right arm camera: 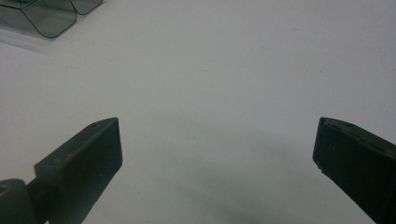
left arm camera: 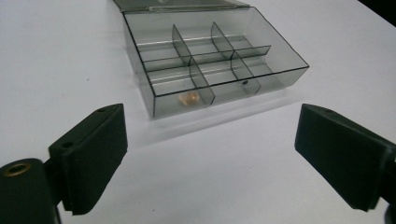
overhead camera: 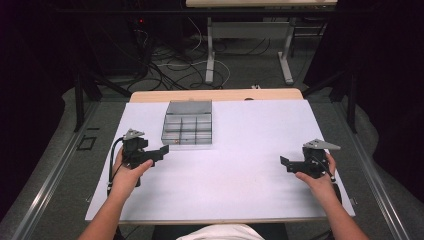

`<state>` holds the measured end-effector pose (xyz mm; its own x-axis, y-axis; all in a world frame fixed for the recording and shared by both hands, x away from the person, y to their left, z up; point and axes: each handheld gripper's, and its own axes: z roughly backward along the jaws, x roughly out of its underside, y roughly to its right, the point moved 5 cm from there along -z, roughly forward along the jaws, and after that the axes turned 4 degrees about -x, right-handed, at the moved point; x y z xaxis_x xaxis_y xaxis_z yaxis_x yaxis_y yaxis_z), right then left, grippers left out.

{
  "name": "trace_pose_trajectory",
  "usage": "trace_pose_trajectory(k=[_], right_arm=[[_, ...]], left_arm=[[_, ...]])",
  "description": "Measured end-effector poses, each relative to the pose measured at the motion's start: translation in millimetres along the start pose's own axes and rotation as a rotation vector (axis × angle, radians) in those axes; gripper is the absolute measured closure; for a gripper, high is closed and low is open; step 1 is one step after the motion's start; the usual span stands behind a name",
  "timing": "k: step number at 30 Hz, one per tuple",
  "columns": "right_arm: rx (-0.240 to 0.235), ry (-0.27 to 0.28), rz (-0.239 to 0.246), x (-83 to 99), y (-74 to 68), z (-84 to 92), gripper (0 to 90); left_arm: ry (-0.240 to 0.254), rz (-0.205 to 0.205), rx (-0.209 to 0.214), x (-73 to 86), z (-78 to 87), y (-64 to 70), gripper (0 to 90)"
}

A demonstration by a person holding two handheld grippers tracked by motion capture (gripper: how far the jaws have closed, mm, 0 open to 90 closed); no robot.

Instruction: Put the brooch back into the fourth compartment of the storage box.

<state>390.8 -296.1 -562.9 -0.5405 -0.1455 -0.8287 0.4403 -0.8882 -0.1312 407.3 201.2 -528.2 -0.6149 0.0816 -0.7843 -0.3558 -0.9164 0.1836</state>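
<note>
Two hands hold the left gripper (overhead camera: 159,151) and right gripper (overhead camera: 286,163) low, jaws spread, empty.

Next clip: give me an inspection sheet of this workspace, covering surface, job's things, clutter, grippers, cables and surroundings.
Surface: white sheet over a wooden table; no marks seen.
Job's things: clear grey divided box, lid open at the far side; a small pale piece in one near compartment and a small dark bit in another.
Clutter: nothing seen on the sheet.
Grippers: left gripper near the box, jaws open, holding nothing; right gripper over bare sheet, jaws open, holding nothing.
Cables: a black cable loops from the left gripper; loose cables lie on the floor beyond the table.
Surroundings: another table's legs behind; dark curtains at the sides.
</note>
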Motion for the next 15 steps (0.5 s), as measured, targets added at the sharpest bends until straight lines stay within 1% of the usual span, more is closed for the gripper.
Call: trace_pose_trajectory(k=[1, 5, 6, 7, 9, 11, 12, 13, 14, 15], right_arm=[[0.0, 0.0, 0.0, 0.0, -0.2, -0.1, 1.0], [0.002, -0.004, -0.002, 0.5, -0.4, -0.4, 1.0], [0.003, -0.003, 0.0, 0.5, -0.3, -0.5, 1.0], [0.003, -0.004, -0.002, 0.5, -0.4, -0.4, 1.0], [0.002, -0.003, -0.002, 0.3, -0.5, -0.2, 1.0], [0.004, -0.004, 0.001, 0.4, -0.3, -0.4, 1.0], [0.004, -0.005, -0.001, 0.6, -0.4, -0.5, 1.0], [0.004, -0.006, -0.001, 0.7, -0.3, -0.5, 1.0], [0.004, -0.005, -0.001, 0.7, -0.3, -0.7, 1.0], [0.003, -0.005, -0.003, 0.7, -0.4, -0.8, 1.0]], left_arm=[[0.001, 0.009, -0.003, 1.9, 0.9, -2.0, 8.5], [0.003, 0.019, -0.014, 8.7, 4.2, -8.6, 5.3], [0.008, 0.019, -0.013, 10.2, 4.7, -9.5, 4.9], [0.002, 0.017, -0.015, 11.8, 5.9, -10.3, 4.2], [0.017, 0.006, -0.024, 14.3, 6.3, -12.4, 0.8], [0.01, 0.005, -0.022, 17.4, 8.2, -14.9, 0.3], [0.024, 0.019, -0.027, 18.9, 7.7, -15.5, 0.3], [0.021, 0.025, -0.029, 20.7, 7.7, -16.9, 0.3], [0.007, 0.034, -0.03, 22.5, 8.5, -17.8, 0.3], [0.016, 0.038, -0.032, 23.6, 8.0, -18.6, 0.3]])
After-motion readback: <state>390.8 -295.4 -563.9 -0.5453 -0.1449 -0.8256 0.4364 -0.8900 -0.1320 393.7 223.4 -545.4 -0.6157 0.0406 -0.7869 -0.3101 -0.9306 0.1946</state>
